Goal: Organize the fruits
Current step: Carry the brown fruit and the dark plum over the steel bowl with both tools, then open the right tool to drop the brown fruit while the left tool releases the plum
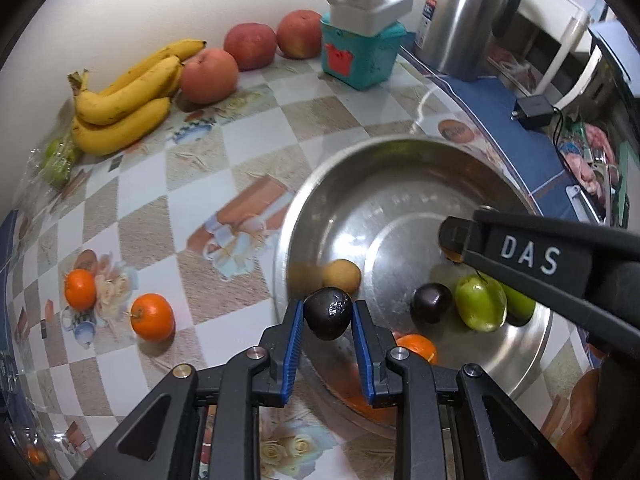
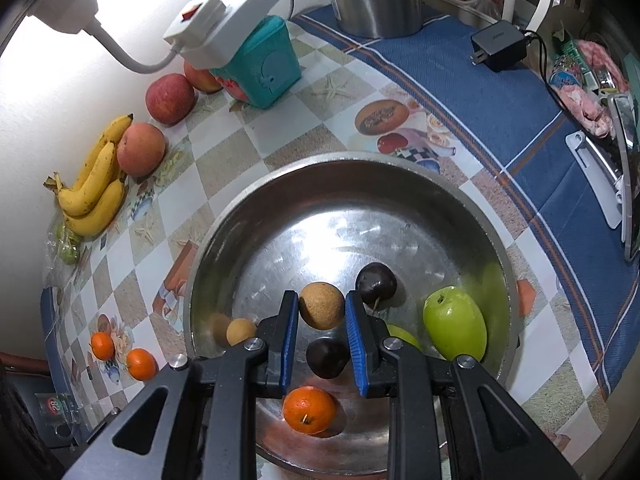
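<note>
A steel basin (image 1: 400,152) (image 2: 360,164) holds a dark plum (image 1: 431,302) (image 2: 376,278), green fruits (image 1: 480,302) (image 2: 456,322), an orange (image 1: 418,347) (image 2: 309,409) and a small tan fruit (image 1: 341,276) (image 2: 241,331). My left gripper (image 1: 328,314) is shut on a dark plum (image 1: 329,312) over the basin's near rim; that plum also shows in the right wrist view (image 2: 327,357). My right gripper (image 2: 322,306) is shut on a tan round fruit (image 2: 321,305) above the basin; its finger shows in the left wrist view (image 1: 520,252).
On the checkered tablecloth lie bananas (image 1: 120,104) (image 2: 94,192), three apples (image 1: 208,76) (image 2: 141,149), two oranges (image 1: 152,317) (image 2: 141,364) and a bag of green fruit (image 1: 56,160). A teal box (image 1: 360,54) with a power strip, a kettle (image 1: 460,16) and a charger (image 2: 500,46) stand behind.
</note>
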A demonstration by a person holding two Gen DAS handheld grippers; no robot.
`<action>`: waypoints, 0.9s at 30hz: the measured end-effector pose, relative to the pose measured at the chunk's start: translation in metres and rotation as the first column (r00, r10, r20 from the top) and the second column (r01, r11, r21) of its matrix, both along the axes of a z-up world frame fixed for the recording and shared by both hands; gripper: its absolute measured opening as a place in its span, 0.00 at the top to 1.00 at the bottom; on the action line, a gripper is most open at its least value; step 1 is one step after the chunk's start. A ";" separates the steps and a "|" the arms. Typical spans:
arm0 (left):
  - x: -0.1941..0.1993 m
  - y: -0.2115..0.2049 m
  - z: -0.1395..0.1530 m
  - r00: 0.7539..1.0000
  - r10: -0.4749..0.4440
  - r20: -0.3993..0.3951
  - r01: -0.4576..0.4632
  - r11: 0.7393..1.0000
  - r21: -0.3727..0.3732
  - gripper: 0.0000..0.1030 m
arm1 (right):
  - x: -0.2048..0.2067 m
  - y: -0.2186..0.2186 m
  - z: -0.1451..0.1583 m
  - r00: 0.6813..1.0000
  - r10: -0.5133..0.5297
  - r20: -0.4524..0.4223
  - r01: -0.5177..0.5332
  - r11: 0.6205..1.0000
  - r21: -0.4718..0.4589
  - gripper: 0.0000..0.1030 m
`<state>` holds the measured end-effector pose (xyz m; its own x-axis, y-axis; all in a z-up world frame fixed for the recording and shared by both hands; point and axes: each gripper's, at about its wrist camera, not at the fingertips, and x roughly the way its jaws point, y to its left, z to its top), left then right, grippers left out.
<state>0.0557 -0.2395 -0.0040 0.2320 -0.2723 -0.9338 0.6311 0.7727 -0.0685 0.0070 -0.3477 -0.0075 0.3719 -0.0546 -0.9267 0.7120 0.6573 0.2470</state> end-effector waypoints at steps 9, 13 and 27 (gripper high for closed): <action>0.000 -0.001 -0.008 1.000 0.003 -0.018 -0.003 1.000 0.009 0.74 | 0.003 0.000 -0.010 1.000 0.007 -0.019 -0.006 1.000 0.022 0.75; 0.000 -0.001 -0.008 1.000 0.003 -0.020 -0.003 1.000 0.007 0.73 | 0.004 0.000 -0.009 1.000 0.009 -0.021 -0.009 1.000 0.021 0.75; -0.001 0.001 0.002 1.000 0.012 -0.007 -0.012 1.000 -0.027 0.44 | 0.004 -0.001 0.002 1.000 0.014 -0.005 -0.014 1.000 -0.006 0.59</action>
